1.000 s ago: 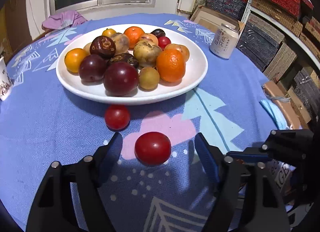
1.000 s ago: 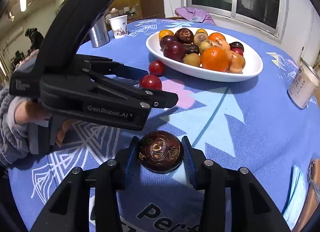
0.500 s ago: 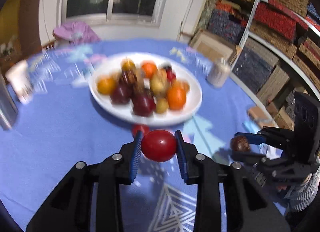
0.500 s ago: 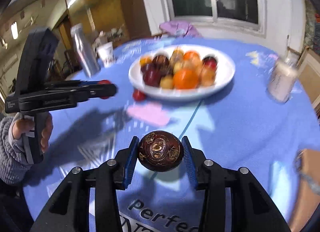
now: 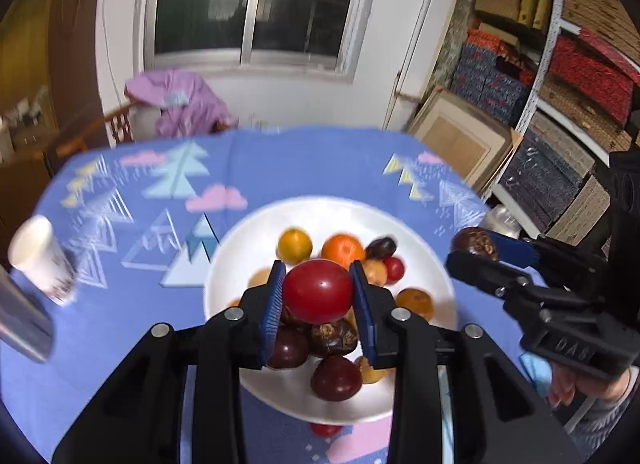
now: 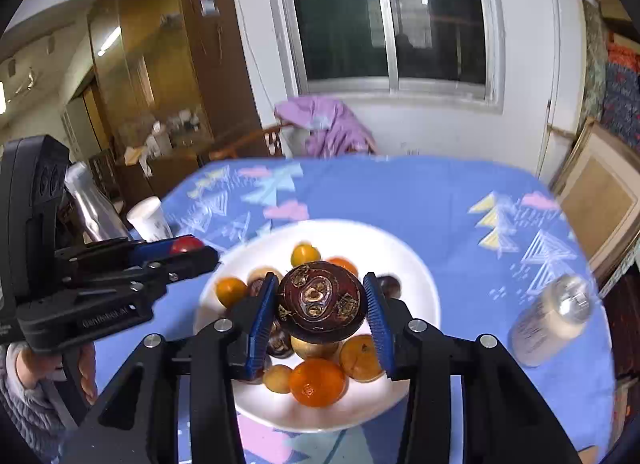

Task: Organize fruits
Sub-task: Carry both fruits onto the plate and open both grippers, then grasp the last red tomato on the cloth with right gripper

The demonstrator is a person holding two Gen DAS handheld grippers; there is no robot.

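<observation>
Both grippers have risen from the tablecloth (image 5: 280, 167) and now hang over the white plate (image 5: 240, 248) of fruit, which half a second ago lay farther off. The left gripper (image 5: 318, 292) stays clamped on the red tomato (image 5: 318, 291), and the right gripper (image 6: 320, 302) on the dark brown mottled fruit (image 6: 320, 302), each held in the air above the pile. One small red fruit (image 5: 326, 428) remains on the cloth at the plate's near edge.

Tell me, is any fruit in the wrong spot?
Yes. One small red fruit lies on the tablecloth just outside the white plate's near rim, while the other loose fruit sit piled on the plate.
</observation>
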